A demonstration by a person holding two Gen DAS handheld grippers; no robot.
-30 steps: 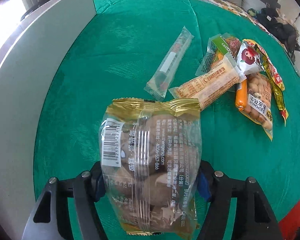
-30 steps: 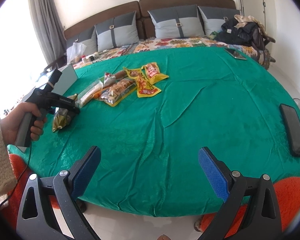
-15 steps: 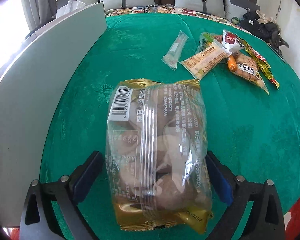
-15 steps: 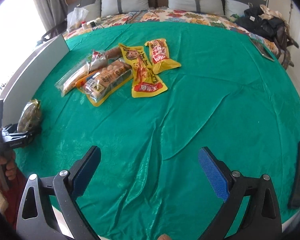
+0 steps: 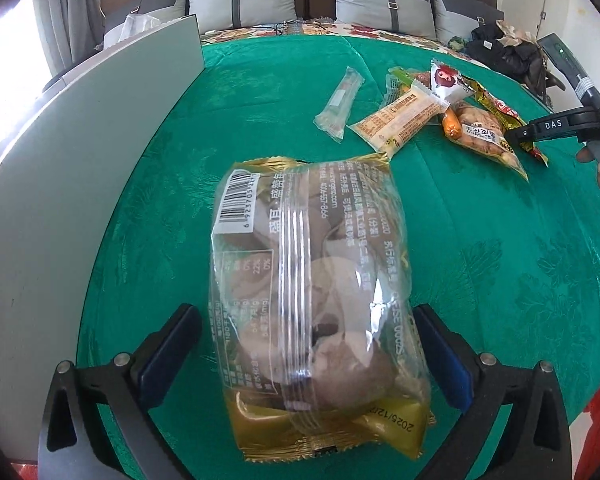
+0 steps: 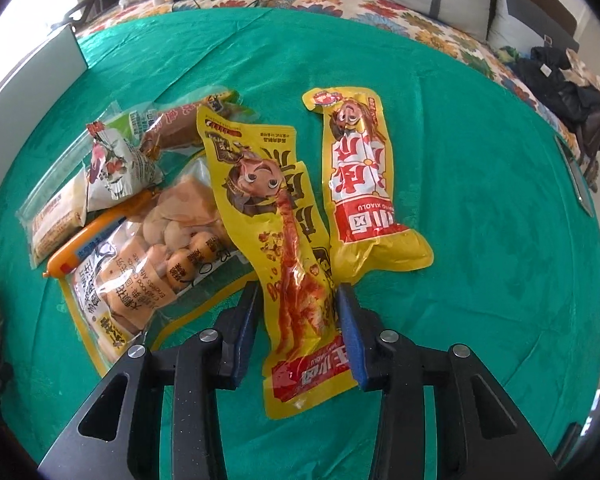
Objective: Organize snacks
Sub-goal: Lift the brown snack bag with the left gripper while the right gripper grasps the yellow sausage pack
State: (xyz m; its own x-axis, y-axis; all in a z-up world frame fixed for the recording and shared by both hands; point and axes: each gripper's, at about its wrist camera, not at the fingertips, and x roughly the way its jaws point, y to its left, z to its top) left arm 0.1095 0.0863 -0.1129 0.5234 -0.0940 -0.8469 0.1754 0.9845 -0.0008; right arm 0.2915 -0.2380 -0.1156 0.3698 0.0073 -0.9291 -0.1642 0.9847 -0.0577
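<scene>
A green patterned cloth (image 5: 480,280) covers a bed backed by grey cushions, with a pale grey upright panel (image 5: 80,168) along its left edge. The left gripper (image 5: 306,344) stands wide open, having just spread; the clear, gold-ended packet of brown buns (image 5: 312,292) lies on the cloth between its fingers, touched by neither pad. Farther off lies the snack pile, including a clear bag of peanuts (image 6: 156,248) and an orange sausage stick (image 6: 100,232). There the right gripper (image 6: 296,328) has just been closing around the long yellow packet with a cartoon face (image 6: 280,240), pads at its edges. A second yellow-and-red packet (image 6: 364,184) lies just beside.
</scene>
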